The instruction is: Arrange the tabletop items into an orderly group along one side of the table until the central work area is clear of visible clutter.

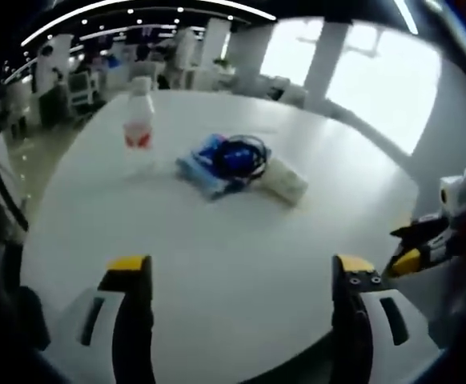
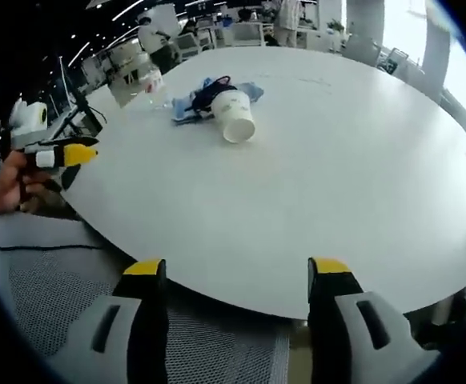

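Observation:
A clear bottle with a red label (image 1: 139, 120) stands upright on the far left of the round white table (image 1: 217, 240). Near the middle lies a blue cloth or packet with a black cable coiled on it (image 1: 226, 162). A white paper cup (image 1: 285, 180) lies on its side against that pile. My left gripper (image 1: 241, 272) is open over the near table edge, holding nothing. In the right gripper view the cup (image 2: 235, 116), blue pile (image 2: 205, 96) and bottle (image 2: 142, 80) sit far across the table. My right gripper (image 2: 237, 276) is open and empty at the table's rim.
The right gripper (image 1: 421, 246) shows at the table's right edge. A hand (image 2: 7, 184) holds the left gripper (image 2: 61, 154) at the left. A grey mesh chair seat (image 2: 65, 288) sits below the table edge. Desks and chairs stand beyond the table.

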